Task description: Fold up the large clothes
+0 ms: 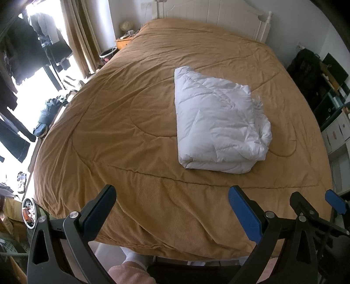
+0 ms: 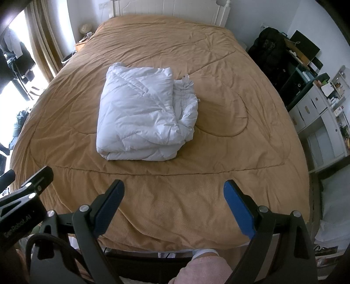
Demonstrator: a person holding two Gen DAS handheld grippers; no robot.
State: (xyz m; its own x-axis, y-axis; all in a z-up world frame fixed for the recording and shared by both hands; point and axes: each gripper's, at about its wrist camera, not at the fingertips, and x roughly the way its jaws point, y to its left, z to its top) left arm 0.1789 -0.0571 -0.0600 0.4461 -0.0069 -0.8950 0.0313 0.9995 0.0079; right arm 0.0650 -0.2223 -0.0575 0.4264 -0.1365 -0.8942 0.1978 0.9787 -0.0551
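A white puffy garment [image 1: 218,122] lies folded into a thick rectangle on the tan bedspread [image 1: 131,122], right of the bed's middle. In the right wrist view the garment [image 2: 144,115] sits left of centre on the bedspread [image 2: 240,131]. My left gripper [image 1: 172,207] is open and empty, held above the foot of the bed, well short of the garment. My right gripper [image 2: 174,203] is open and empty, also above the foot of the bed. The right gripper's fingers [image 1: 334,202] show at the right edge of the left wrist view.
A white headboard [image 1: 218,15] stands at the far end. A window with curtains [image 1: 83,32] and hanging dark clothes [image 1: 28,50] is on the left. Shelves and drawers [image 2: 321,113] and a black bag [image 2: 269,48] stand on the right. A nightstand [image 1: 123,41] sits far left.
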